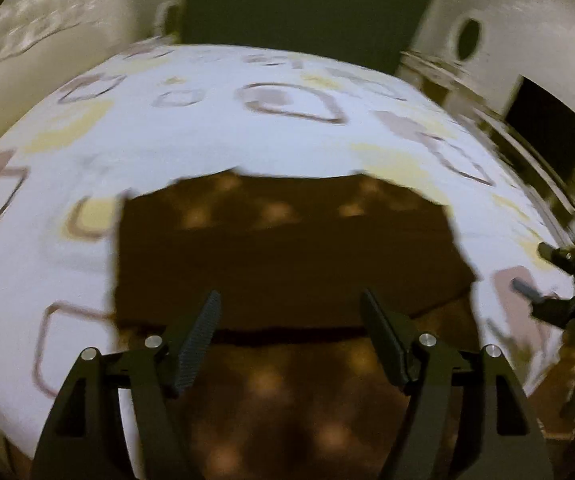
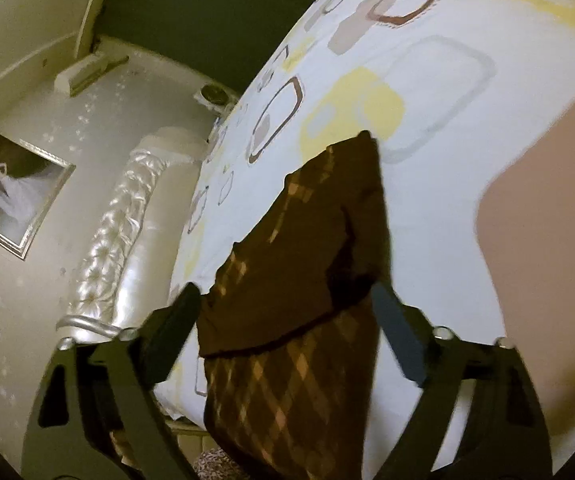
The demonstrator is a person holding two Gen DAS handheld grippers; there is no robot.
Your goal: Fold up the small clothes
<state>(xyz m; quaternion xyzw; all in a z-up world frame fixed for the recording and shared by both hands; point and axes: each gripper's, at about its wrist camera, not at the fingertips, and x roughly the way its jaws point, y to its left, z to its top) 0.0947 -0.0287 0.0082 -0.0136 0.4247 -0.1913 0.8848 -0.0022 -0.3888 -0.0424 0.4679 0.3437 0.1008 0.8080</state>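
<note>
Fingers [image 1: 213,312] spread, brown garment [image 1: 287,248] on bed [image 1: 207,136]

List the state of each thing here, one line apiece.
Brown patterned garment: partly folded, top layer doubled over, lying on the bed.
Bedsheet: spread flat under it.
Left gripper: fingers open, nothing held.
Right gripper: fingers open, straddling the garment, not pinching.

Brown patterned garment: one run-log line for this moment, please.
garment: folded over, flat on bedsheet | left gripper: open, empty | right gripper: open, empty
</note>
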